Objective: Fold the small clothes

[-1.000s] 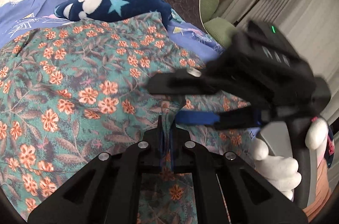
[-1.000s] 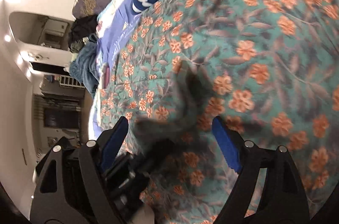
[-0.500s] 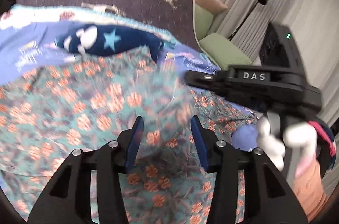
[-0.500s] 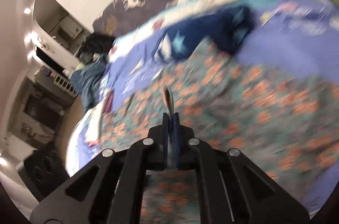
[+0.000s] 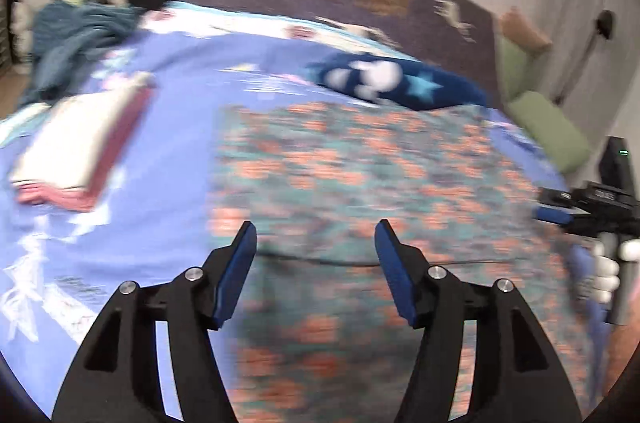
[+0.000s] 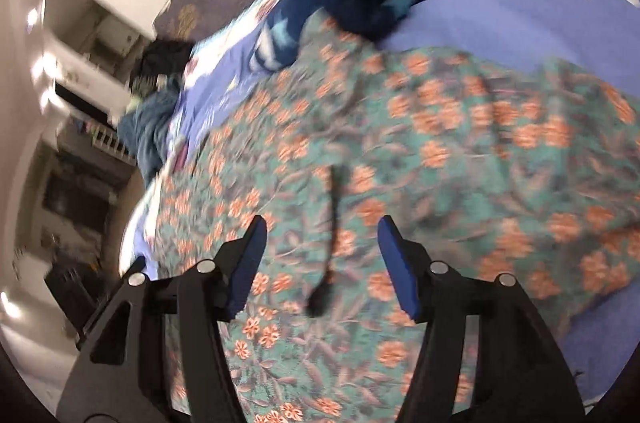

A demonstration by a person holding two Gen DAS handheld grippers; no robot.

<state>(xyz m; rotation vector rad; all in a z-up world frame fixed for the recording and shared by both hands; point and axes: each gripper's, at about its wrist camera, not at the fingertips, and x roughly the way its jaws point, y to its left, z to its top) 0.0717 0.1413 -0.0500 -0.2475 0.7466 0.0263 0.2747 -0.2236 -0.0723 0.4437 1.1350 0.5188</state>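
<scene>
Left wrist view: the left gripper (image 5: 316, 255) sits at bottom centre, blue-padded fingers spread, nothing between them. Beyond it the teal floral-print garment with orange flowers (image 5: 360, 175) lies flat across the centre on the lilac printed bedsheet (image 5: 176, 159). A folded white and pink cloth stack (image 5: 76, 151) lies at left, a navy star-patterned fleece item (image 5: 396, 83) at upper centre. Right wrist view: the right gripper (image 6: 320, 255) is also spread and empty over the same garment (image 6: 460, 151).
</scene>
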